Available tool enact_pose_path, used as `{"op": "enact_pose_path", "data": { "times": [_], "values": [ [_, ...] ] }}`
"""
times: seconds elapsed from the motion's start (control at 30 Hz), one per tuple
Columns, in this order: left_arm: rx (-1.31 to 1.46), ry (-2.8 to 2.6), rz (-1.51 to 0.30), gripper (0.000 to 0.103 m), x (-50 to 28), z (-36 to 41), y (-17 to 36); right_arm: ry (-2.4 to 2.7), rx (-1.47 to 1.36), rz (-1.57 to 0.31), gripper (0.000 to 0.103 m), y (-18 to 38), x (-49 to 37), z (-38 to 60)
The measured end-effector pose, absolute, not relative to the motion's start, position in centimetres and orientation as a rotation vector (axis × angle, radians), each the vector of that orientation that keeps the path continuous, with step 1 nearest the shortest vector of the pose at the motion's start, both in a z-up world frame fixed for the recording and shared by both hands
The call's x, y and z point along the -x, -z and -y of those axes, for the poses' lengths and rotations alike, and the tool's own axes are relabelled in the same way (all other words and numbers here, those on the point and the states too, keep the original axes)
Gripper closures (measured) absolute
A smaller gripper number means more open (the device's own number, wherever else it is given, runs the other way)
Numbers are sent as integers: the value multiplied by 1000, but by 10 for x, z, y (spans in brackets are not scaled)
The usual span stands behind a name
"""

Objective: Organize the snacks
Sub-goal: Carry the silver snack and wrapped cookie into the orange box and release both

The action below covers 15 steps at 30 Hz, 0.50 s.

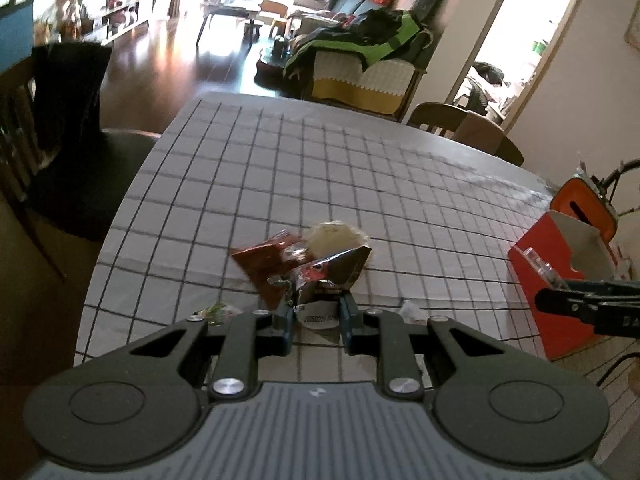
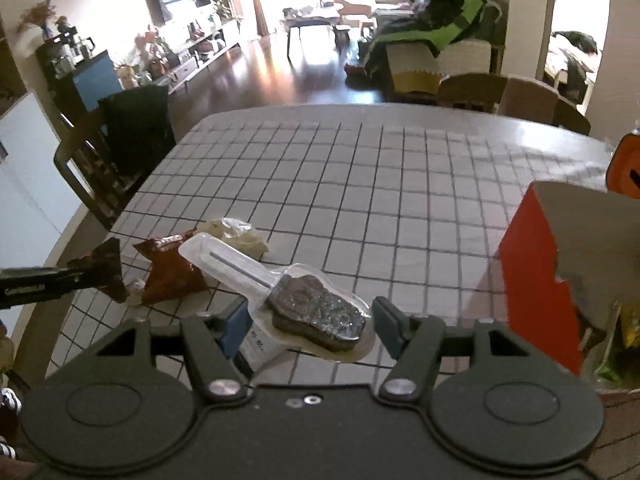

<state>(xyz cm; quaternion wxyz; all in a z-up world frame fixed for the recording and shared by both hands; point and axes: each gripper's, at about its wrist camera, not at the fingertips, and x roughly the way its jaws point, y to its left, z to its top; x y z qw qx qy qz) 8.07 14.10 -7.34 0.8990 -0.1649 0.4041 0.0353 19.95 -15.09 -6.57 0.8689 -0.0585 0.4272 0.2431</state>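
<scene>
My left gripper (image 1: 316, 318) is shut on a crumpled dark foil snack packet (image 1: 324, 280), held just above the checked tablecloth (image 1: 320, 168). Behind it lie a red snack bag (image 1: 268, 264) and a pale clear-wrapped snack (image 1: 334, 236). My right gripper (image 2: 312, 322) holds a clear-wrapped chocolate bar on a stick (image 2: 316, 310) between its fingers, above the table. In the right wrist view the red bag (image 2: 170, 266) and the pale wrapped snack (image 2: 236, 234) lie left of it, with the left gripper's packet (image 2: 108, 268) at far left. A red open box (image 1: 560, 264) stands at right, seen also in the right wrist view (image 2: 532, 272).
An orange container (image 1: 586, 204) stands behind the red box. Chairs stand at the table's left (image 1: 60, 184) and far right (image 1: 452, 120). The box holds some snacks (image 2: 628, 328). A small wrapper scrap (image 1: 412, 312) lies near my left gripper.
</scene>
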Motion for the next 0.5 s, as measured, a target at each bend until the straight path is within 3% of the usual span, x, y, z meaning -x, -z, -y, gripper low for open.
{"op": "enact_pose_path", "data": {
  "times": [0.5],
  "values": [
    [211,28,-821,82,-122,8,24,-470,59,-823,39,43,-214,282]
  ]
}}
